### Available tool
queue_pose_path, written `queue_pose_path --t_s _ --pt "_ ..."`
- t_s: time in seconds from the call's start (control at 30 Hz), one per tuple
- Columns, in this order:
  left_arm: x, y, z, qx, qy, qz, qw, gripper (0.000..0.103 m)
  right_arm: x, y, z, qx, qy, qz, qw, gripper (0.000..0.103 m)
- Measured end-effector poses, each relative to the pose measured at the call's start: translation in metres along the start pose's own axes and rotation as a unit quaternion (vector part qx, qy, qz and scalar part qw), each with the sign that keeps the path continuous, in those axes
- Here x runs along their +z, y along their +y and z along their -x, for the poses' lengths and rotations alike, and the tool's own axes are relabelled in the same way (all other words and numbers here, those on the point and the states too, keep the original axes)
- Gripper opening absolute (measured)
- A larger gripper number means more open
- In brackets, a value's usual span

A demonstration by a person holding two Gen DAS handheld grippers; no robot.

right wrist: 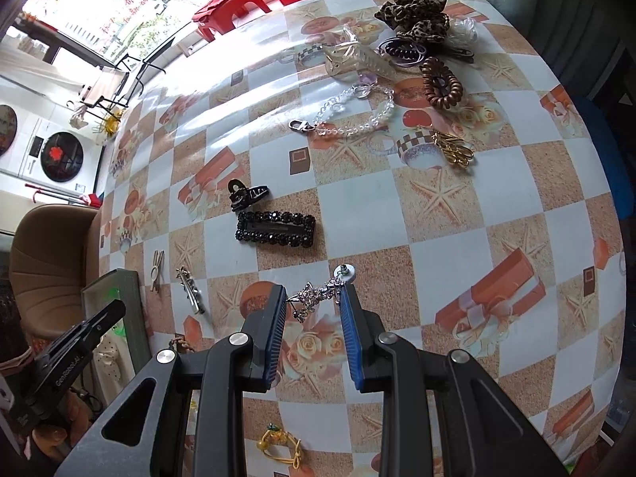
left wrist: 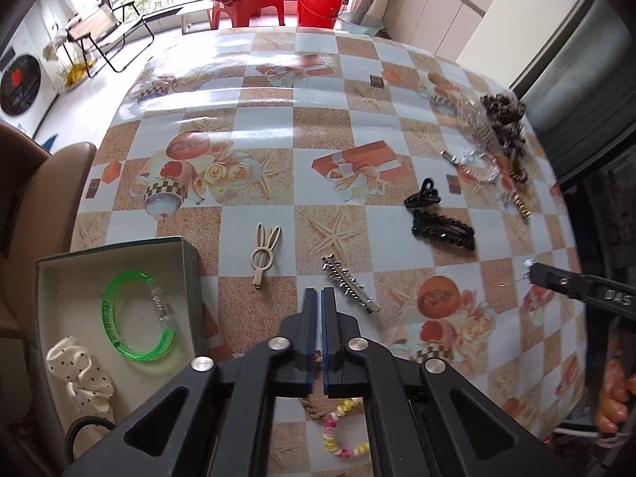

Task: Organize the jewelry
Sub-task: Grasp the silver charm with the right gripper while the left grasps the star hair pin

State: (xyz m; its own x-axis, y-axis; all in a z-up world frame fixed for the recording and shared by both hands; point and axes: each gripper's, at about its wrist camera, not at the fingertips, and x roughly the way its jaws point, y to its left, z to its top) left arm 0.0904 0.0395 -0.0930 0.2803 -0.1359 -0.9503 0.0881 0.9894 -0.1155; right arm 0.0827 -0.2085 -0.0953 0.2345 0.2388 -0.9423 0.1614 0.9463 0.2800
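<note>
My left gripper is shut and empty, above the table beside a silver rhinestone clip. A green-edged box at the left holds a green bangle and a white dotted scrunchie. My right gripper is open, with a sparkly silver dangle earring between its fingertips on the table. It also shows at the right of the left wrist view. A black beaded clip and a small black claw clip lie ahead.
A beige rabbit-ear clip lies near the box. A leopard scrunchie, spiral hair ties, a crystal bracelet and a gold clip lie at the far right. A beaded bracelet lies under my left gripper. A brown chair stands at the left.
</note>
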Motion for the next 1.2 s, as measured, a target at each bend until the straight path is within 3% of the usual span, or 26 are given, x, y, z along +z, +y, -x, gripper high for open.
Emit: queue_pose_path --t_s 0.03,0.07,0.1,0.17,0.43,0.53,0.67,0.73,0.83,1.0,1.2 --pt "0.0 -0.003 -0.006 0.005 0.007 -0.006 0.9999 0.004 -0.001 0.0 0.0 0.0 0.001 0.001 1.0 0.03" --pt "0.001 -0.006 -0.013 0.006 0.019 -0.009 0.9998 0.014 -0.002 0.001 0.0 0.001 0.003 0.002 1.0 0.03" --pt "0.002 -0.008 -0.022 0.002 0.035 -0.01 0.9993 0.051 -0.004 0.001 -0.001 0.001 0.006 0.003 1.0 0.03" --pt "0.001 -0.01 -0.029 0.016 0.033 -0.001 0.9993 0.098 -0.006 0.001 -0.003 0.001 0.011 0.004 1.0 0.03" --pt "0.01 -0.025 -0.063 0.046 0.053 0.032 0.997 0.097 -0.013 -0.005 -0.006 0.001 0.018 -0.001 1.0 0.03" --pt "0.014 -0.028 -0.08 0.049 0.075 0.038 0.9952 0.071 -0.013 -0.008 -0.004 0.001 0.016 -0.002 1.0 0.03" --pt "0.014 -0.032 -0.087 0.056 0.079 0.032 0.9948 0.059 -0.014 -0.011 -0.001 0.002 0.015 -0.003 1.0 0.03" --pt "0.014 -0.035 -0.085 0.055 0.074 0.024 0.9955 0.037 -0.015 -0.012 -0.001 0.003 0.015 -0.003 1.0 0.03" --pt "0.015 -0.037 -0.085 0.053 0.071 0.019 0.9959 0.02 -0.015 -0.012 0.0 0.002 0.016 -0.003 1.0 0.03" --pt "0.013 -0.039 -0.073 0.041 0.056 0.017 0.9975 0.02 -0.016 -0.009 0.002 0.001 0.015 0.002 1.0 0.03" --pt "0.004 -0.038 -0.033 0.026 0.023 0.009 0.9994 0.02 -0.017 0.003 0.007 0.004 0.014 0.014 1.0 0.03"
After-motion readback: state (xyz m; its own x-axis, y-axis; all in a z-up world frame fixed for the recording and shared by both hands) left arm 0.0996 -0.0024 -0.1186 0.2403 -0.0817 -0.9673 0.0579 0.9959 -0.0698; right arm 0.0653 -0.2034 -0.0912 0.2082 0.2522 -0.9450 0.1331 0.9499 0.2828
